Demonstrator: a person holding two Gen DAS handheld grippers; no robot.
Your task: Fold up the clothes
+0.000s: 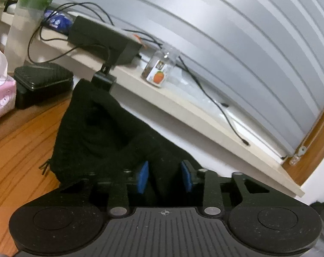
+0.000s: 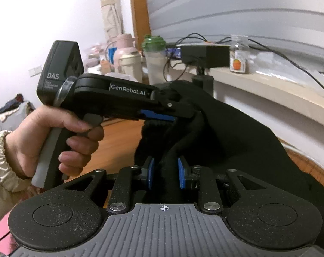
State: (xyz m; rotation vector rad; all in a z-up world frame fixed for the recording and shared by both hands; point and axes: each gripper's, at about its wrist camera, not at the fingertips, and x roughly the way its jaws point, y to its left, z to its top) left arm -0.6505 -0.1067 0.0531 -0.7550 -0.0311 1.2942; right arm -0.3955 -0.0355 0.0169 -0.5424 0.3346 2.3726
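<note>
the black garment (image 2: 236, 132) hangs above the wooden table (image 1: 22, 150), stretched between both tools. the left gripper (image 2: 159, 115) pinches its far edge, the right gripper (image 2: 165, 175) pinches a fold nearer; its long axis runs between them.

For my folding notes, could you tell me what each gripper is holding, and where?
Both hold the black garment: the left gripper and right gripper each pinch a bunched fold of it; which part cannot be told.
</note>
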